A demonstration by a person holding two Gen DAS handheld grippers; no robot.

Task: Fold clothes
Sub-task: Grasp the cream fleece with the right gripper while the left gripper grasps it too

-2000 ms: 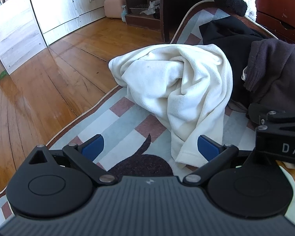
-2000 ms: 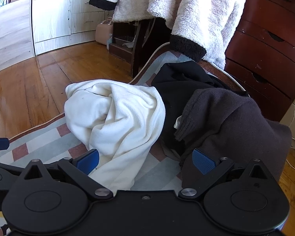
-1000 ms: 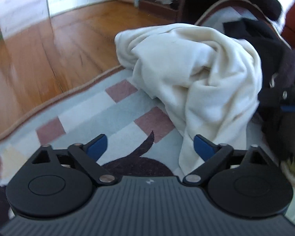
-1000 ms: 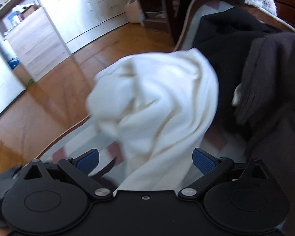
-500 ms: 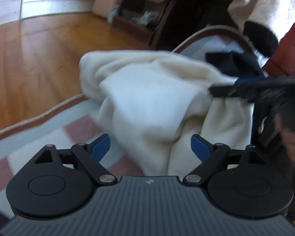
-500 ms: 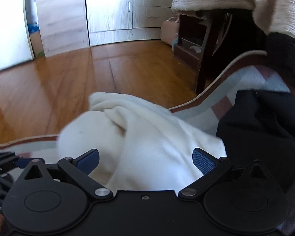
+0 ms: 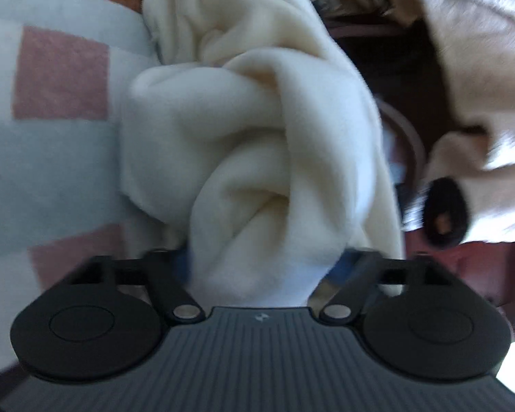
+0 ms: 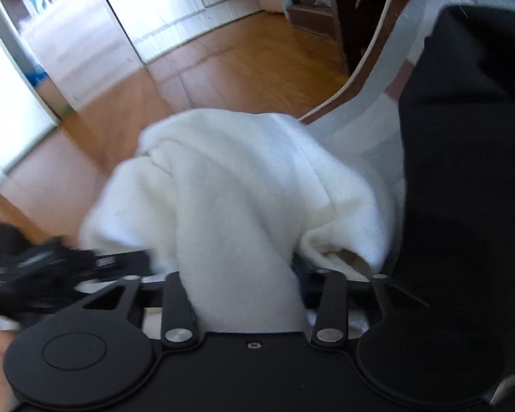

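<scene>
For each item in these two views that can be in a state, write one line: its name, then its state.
left gripper: shut on cream garment
right gripper: shut on cream garment
cream garment: crumpled, unfolded, bunched between both grippers
black garment: heaped on the rug, unfolded
rug: spread flat under the clothes
fluffy coat: hanging, not folded

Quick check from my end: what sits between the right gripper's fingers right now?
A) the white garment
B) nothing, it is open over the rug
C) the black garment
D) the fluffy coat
A: in the right wrist view a fold of the white garment runs down between the fingers of the right gripper, which have closed in on it; the black garment lies off to the side, untouched.
</scene>
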